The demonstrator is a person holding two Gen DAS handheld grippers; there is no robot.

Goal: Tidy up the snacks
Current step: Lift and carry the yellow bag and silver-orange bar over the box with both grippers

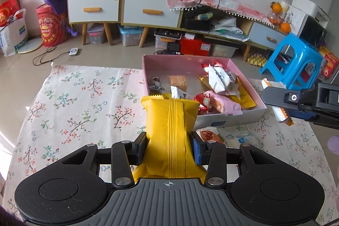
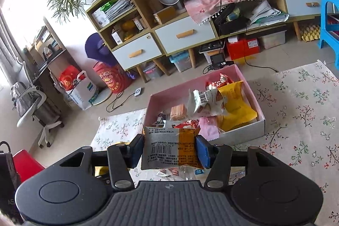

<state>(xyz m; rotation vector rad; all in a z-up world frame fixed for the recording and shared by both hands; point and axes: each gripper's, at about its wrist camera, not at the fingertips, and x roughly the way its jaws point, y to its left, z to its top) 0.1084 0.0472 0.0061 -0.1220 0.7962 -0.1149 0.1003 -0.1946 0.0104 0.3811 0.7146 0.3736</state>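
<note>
A cluttered room with a low cabinet run along the far wall forms the background; in front of it a floral cloth (image 1: 84,103) covers the surface, and a pink box (image 1: 148,69) already part-filled with wrapped snacks sits at the far right of that cloth. The left gripper (image 1: 168,148) has its fingers clenched on a yellow packet (image 1: 169,120), pinched low across its waist, with most of the pouch standing free above the pads and its top edge near the box's near wall; the right gripper (image 2: 169,150) has its fingers clamped on a grey and orange packet (image 2: 169,147), held by its side edges just short of the box. Risk one: the yellow packet is an air-filled pouch gripped at one end; a quick swing could let it pivot or slide out of the pads and fall onto the cloth short of the box. Risk two: both packets are headed for the same near side of the box, judging by the task; the two grippers could collide, or one packet could catch the box wall and tip the light box. Risk three: the contents are heaped at the right of the box; a packet released onto that pile may slide over the rim. Loose packets (image 1: 214,137) remain on the cloth close to the box, so a dropped item could land among them.
</note>
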